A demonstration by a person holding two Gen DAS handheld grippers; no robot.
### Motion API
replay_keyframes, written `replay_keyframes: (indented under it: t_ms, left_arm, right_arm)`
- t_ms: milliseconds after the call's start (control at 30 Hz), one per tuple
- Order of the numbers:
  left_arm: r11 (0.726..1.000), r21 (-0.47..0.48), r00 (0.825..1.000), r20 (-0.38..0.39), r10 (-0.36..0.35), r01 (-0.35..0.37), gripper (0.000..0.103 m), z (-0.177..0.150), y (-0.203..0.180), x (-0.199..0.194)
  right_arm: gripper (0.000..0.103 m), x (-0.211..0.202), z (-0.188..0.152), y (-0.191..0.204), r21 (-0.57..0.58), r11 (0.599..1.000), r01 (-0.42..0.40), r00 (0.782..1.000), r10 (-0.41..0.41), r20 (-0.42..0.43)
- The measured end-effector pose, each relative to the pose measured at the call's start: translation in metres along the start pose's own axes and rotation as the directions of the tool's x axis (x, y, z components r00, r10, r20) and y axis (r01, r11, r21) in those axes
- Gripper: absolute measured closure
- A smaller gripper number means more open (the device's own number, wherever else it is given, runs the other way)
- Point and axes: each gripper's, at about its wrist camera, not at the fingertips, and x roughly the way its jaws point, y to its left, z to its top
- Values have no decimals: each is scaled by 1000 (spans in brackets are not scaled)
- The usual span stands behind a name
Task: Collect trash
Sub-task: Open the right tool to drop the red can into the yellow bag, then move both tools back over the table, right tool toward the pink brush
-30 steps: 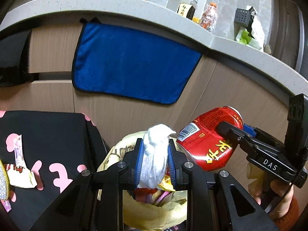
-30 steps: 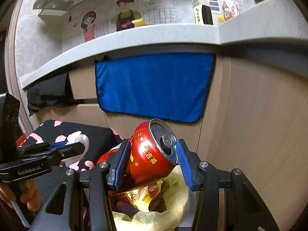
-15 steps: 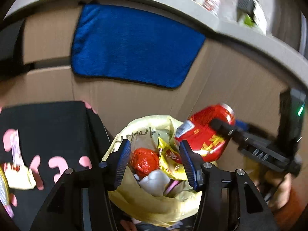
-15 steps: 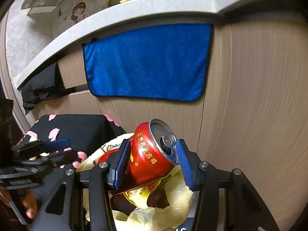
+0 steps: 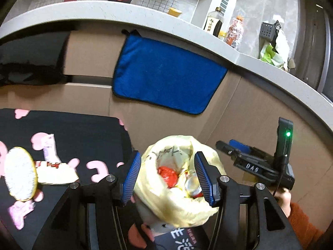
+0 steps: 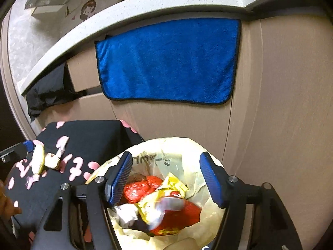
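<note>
Left wrist view: left tongs (image 5: pixel 167 171) spread apart, empty, hovering above the yellow trash bag (image 5: pixel 183 204), pads clear of the plastic. Bag mouth open, red wrapper (image 5: pixel 167 173) and crushed can end (image 5: pixel 192 184) inside. More trash left on the black pink-patterned cloth (image 5: pixel 83 133): an oval silver-and-yellow packet (image 5: pixel 19 174) and a cream wrapper (image 5: pixel 55 171) touching it. Right tongs (image 5: pixel 233 146) seen at the right, empty. Risk, as a judgement: soft bag rim sagging or folding shut if brushed by a pad, so later pieces miss the opening.

Right wrist view: right tongs (image 6: pixel 166 180) opening, jaws wide, nothing pressed between them. Red drink can (image 6: pixel 177 216) blurred, lying inside the bag (image 6: pixel 208 218) beside a yellow snack wrapper (image 6: pixel 162 195) and white tissue (image 6: pixel 127 211). Possible trouble: can resting high on the heap, liable to roll out if the bag tips.
</note>
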Motion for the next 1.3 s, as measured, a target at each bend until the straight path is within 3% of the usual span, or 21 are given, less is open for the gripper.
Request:
replay_keyframes:
  t_ms: [200,400,567,700,833,1033,1133,1300]
  left_arm:
    - [999,10,999,12,43,-43,49,-2,10,-41]
    - [993,-32,991,70,115,-113,49,0,40,-88]
    - [962,-115,957,121,262,-248,49,-4,91,-125]
    - [919,-229,927,122,355,-321,49,-17,143,-152]
    - [871,-320,901,99,422,-373,49,-37,188,-171]
    - [824,-398,889,43,456,-404,49,-71,234,-187]
    - [807,-424,887,21,462,-411,49,-88,253,-196]
    - [791,-475,899,-2,437,-386,49,-110,275,-203]
  right_arm:
    - [39,-23,6,25,-45,999,15,999,-13,42]
    - [39,-32,12,59,-77,995,-55,998,58,34]
    - [39,-30,13,92,-110,985,-133,991,135,14]
    - [39,-26,9,124,-163,975,-149,988,151,4]
    - [39,-13,5,153,-188,954,-233,973,227,-53]
    - [39,12,-10,214,-248,884,-397,916,366,-162]
    - [39,29,-26,255,-293,812,-504,859,437,-266]
    - [39,51,-61,334,-359,662,-657,747,511,-425]
